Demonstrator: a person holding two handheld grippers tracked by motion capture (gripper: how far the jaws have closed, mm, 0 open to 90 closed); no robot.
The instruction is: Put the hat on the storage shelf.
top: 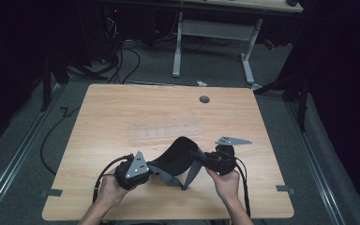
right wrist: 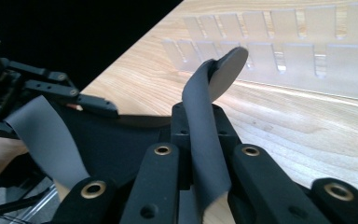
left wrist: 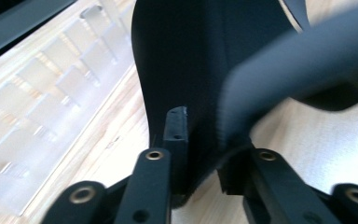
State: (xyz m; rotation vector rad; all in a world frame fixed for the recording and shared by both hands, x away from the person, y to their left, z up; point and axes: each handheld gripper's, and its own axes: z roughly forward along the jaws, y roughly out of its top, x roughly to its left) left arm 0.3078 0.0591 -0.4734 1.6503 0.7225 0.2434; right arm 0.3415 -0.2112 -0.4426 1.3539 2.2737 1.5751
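A black curved fabric pad with grey straps hangs between both grippers, just above the wooden table. My left gripper points right and is shut on the pad's left end. In the left gripper view its jaws pinch the black pad edge, and a grey strap crosses in front, blurred. My right gripper points left. In the right gripper view it is shut on a grey strap that curls up past the jaws, with the pad below left.
A clear plastic tray with several compartments lies flat on the table just beyond the pad. A round grey grommet sits near the far edge. Cables and a desk frame stand on the floor behind the table.
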